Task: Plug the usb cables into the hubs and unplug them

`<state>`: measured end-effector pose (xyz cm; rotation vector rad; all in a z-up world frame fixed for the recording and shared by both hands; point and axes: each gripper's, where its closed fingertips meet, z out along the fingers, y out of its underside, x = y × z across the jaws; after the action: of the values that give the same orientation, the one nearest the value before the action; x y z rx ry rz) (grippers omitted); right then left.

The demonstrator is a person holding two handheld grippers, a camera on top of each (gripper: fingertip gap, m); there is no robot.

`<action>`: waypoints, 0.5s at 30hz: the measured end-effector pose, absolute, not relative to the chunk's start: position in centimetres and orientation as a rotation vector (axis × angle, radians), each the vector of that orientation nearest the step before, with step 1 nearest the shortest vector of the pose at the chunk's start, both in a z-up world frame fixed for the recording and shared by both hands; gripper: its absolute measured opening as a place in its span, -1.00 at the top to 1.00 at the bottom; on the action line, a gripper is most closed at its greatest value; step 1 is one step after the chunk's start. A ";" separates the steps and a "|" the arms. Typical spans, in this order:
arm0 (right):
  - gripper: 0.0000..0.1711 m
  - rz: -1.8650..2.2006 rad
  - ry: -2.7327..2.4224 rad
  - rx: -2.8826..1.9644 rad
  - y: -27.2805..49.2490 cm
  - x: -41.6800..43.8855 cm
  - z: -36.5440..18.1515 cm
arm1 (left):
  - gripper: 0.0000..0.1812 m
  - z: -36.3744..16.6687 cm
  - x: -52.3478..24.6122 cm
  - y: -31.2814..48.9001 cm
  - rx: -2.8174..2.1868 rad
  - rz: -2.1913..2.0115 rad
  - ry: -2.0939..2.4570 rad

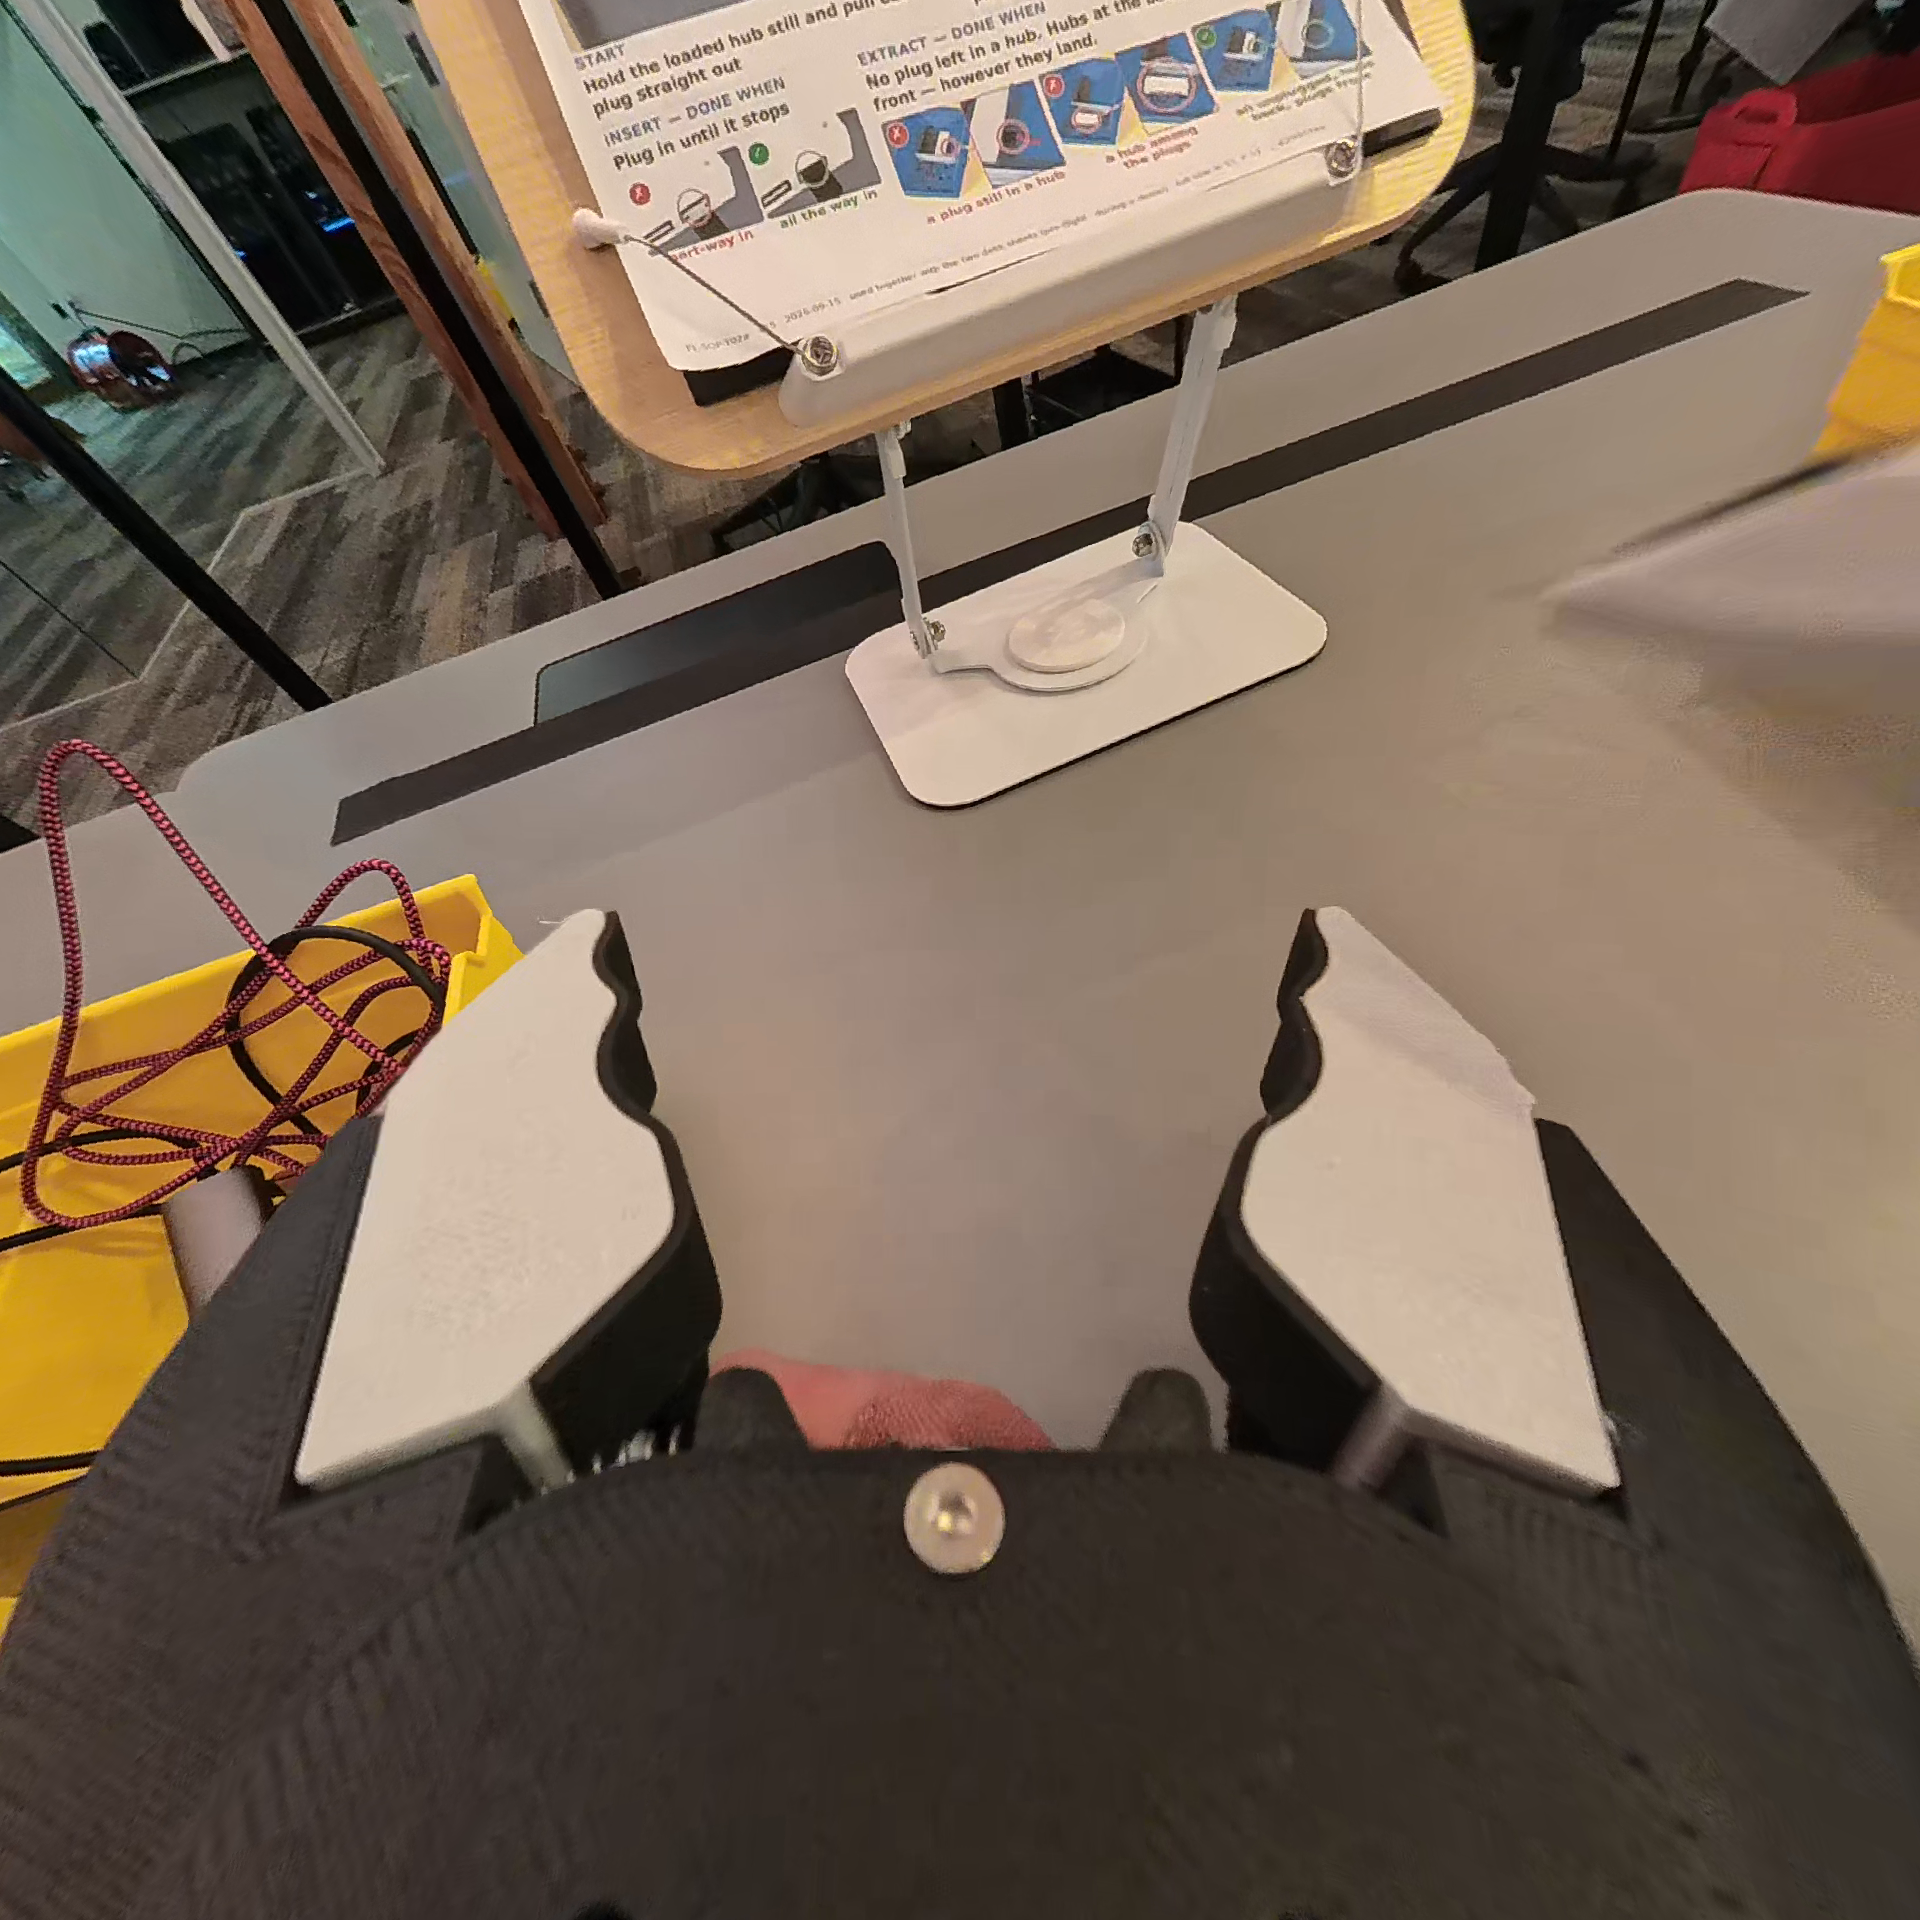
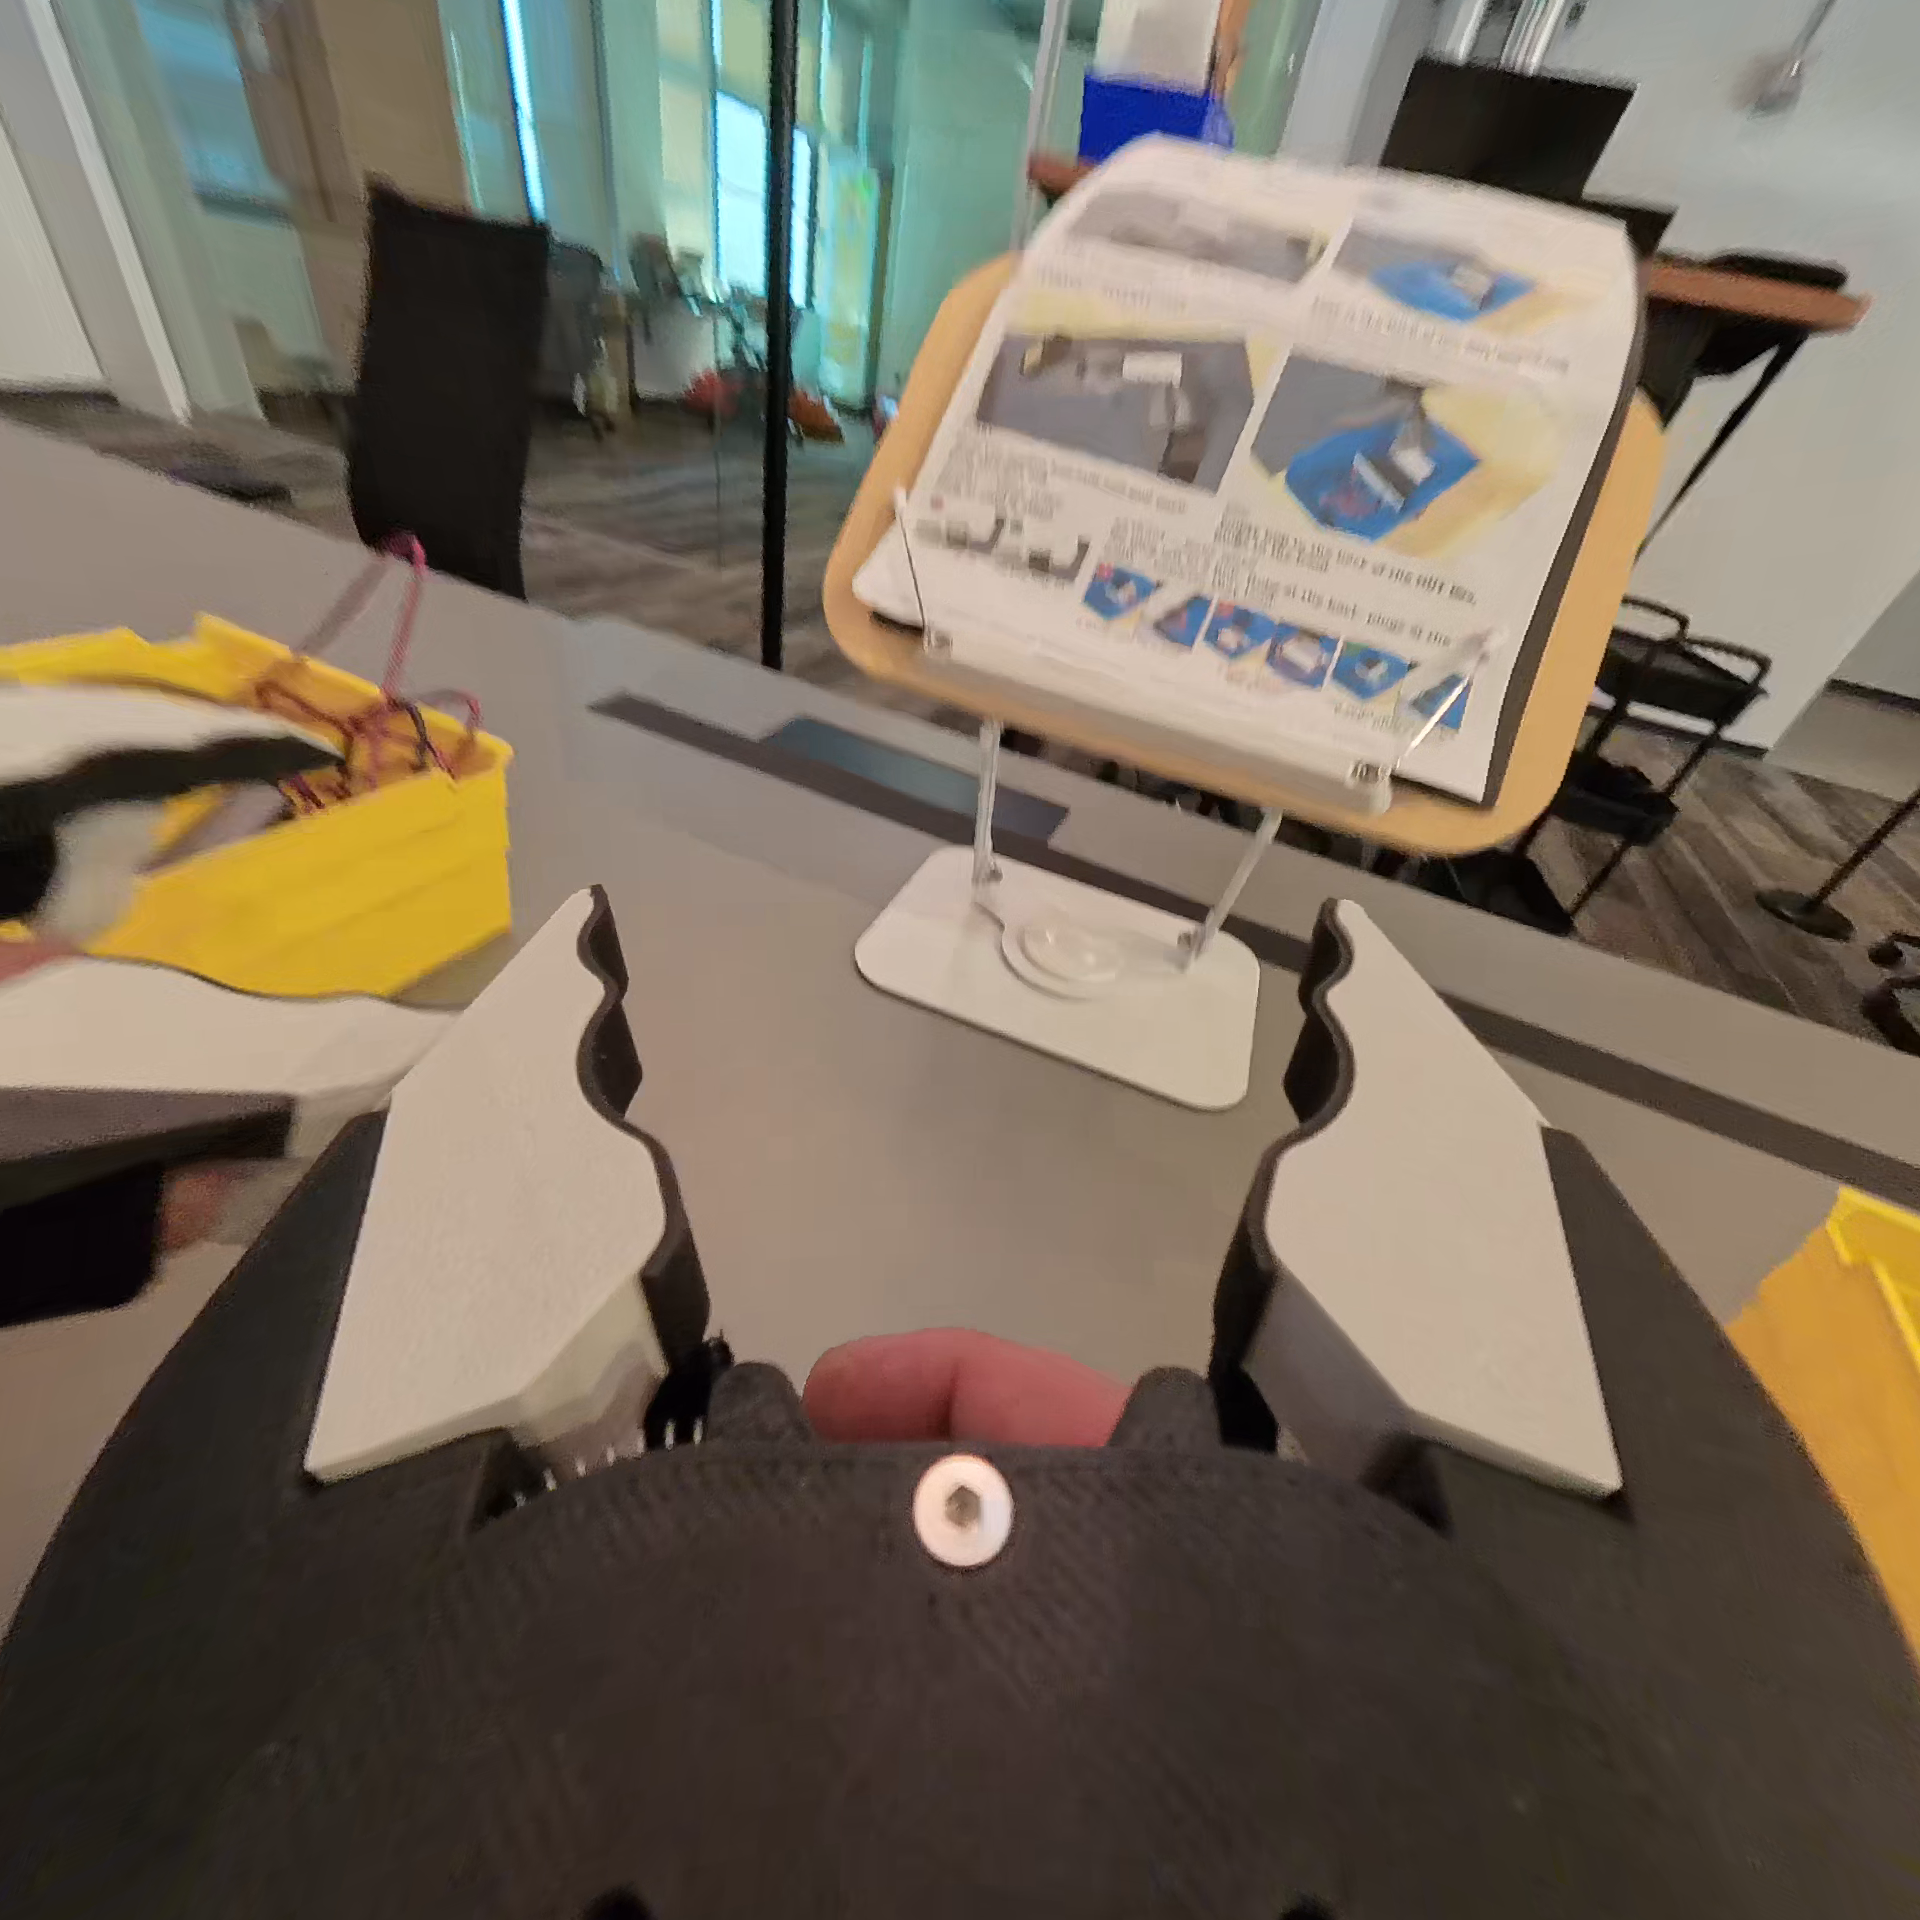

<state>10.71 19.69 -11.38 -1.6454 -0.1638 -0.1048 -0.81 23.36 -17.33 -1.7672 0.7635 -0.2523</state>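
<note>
My left gripper (image 1: 956,925) is open and empty above the grey table (image 1: 1039,935). A yellow bin (image 1: 104,1143) at its left holds tangled red-and-black braided cables (image 1: 208,1039), a black cable and a grey cylindrical piece (image 1: 213,1226). My right gripper (image 2: 966,914) is open and empty above the table (image 2: 883,1143). The same yellow bin (image 2: 343,883) with cables (image 2: 384,717) lies to its left. The left gripper shows blurred at the right wrist view's left edge (image 2: 156,935). The right gripper shows blurred at the left wrist view's right edge (image 1: 1766,582). No hub is clearly visible.
A white stand (image 1: 1081,686) holds a wooden board with an illustrated instruction sheet (image 1: 935,156) at the table's far side; it also shows in the right wrist view (image 2: 1070,977). A second yellow bin (image 1: 1886,343) sits far right, also in the right wrist view (image 2: 1849,1351). A dark strip (image 1: 1039,623) runs along the table's back.
</note>
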 end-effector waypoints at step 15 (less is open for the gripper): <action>-0.75 0.139 -0.883 -1.075 7.8 -8.9 -1.9 | -0.38 -20.6 -0.8 24.0 -1.838 -0.136 0.862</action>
<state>-8.91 7.79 -1.87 -1.0753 -0.8832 0.1386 -0.78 23.99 -20.60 -1.8382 0.8620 -0.1360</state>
